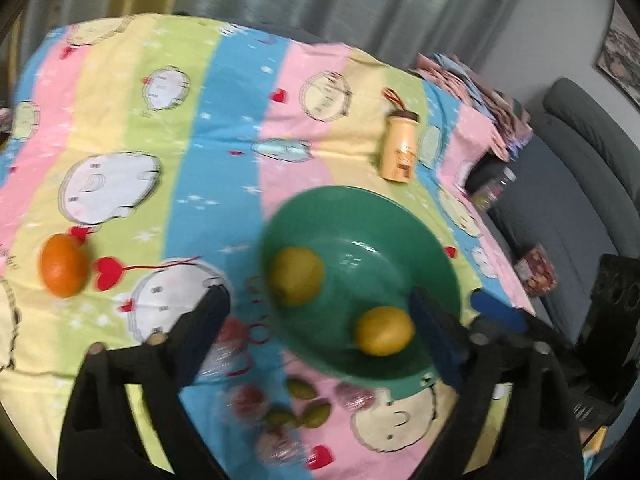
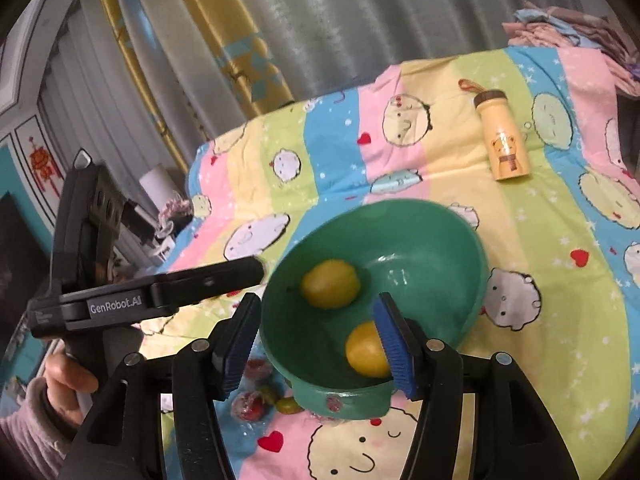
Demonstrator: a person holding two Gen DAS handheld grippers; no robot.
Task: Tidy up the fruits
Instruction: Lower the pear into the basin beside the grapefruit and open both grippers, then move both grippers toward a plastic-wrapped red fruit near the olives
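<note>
A green bowl (image 1: 372,236) (image 2: 432,236) stands on the striped cartoon cloth and holds two yellow lemons (image 1: 296,276) (image 2: 330,284), the nearer lemon (image 1: 384,330) (image 2: 366,350) by the front wall. An orange (image 1: 64,270) lies on the cloth far left. Small green fruits (image 1: 302,388) (image 2: 286,404) and wrapped red fruits (image 1: 248,398) (image 2: 248,406) lie in front of the bowl. My left gripper (image 1: 320,316) is open and empty above the bowl's near left side. My right gripper (image 2: 316,340) is open and empty over the bowl's front rim.
A yellow bottle (image 1: 400,148) (image 2: 504,140) with a brown cap lies on the cloth behind the bowl. Folded cloths (image 1: 480,92) are piled at the far right corner. A grey sofa (image 1: 580,168) stands right of the table. Curtains (image 2: 320,20) hang behind.
</note>
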